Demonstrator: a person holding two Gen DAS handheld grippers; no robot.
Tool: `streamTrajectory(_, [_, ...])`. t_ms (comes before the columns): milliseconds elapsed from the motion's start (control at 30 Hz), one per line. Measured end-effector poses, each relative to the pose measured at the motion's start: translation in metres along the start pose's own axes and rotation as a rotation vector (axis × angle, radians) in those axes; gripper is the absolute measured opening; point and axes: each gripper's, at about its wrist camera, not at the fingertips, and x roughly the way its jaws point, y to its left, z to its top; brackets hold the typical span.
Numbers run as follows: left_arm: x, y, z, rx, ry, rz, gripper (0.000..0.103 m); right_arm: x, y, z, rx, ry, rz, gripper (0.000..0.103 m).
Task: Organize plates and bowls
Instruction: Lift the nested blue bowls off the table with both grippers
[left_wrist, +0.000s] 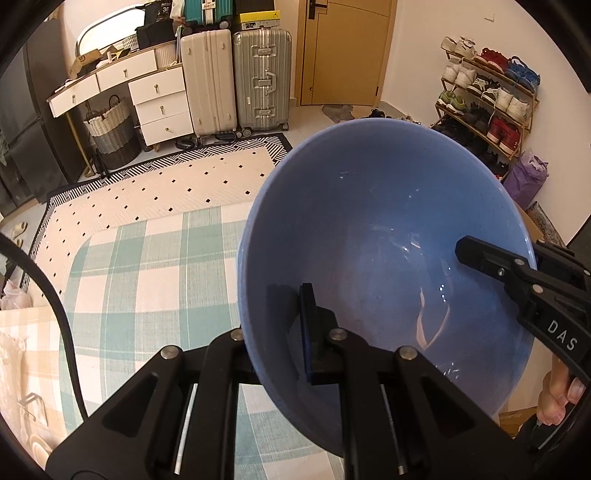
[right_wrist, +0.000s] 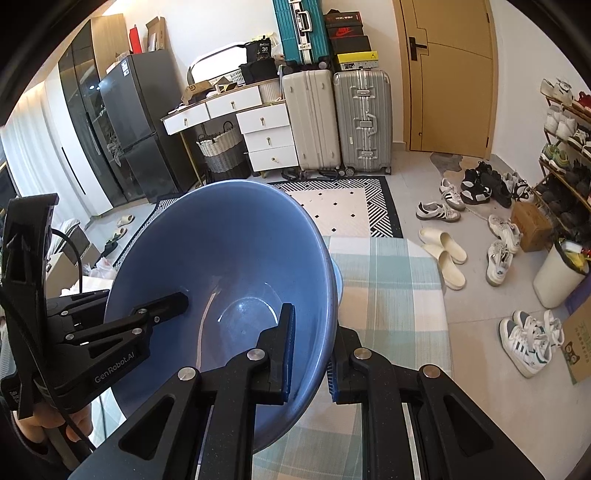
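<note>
Here, my left hand-held gripper (left_wrist: 273, 332) and right hand-held gripper (right_wrist: 312, 354) each pinch the rim of the blue bowl (left_wrist: 388, 236), at lower centre of both views, above the checked table (left_wrist: 147, 280).

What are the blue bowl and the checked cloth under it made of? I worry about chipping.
The blue bowl looks like glazed ceramic, possibly melamine: glossy, with sharp light reflections inside. The checked cloth looks like woven cotton or linen: matte, with visible thread lines in its green and white squares.
</note>
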Motion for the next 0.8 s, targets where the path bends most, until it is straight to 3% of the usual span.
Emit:
streamTrajectory(300, [0.043,0.010,0.040,-0.012,0.024,-0.004,0.009,0.023,-0.004,0.023,0.005,0.007,-0.002,0.015])
streamTrajectory(800, [0.124,0.028,0.041,-0.034,0.067,-0.021,0.009,0.077,-0.007,0.040,0.004,0.049,-0.025,0.015])
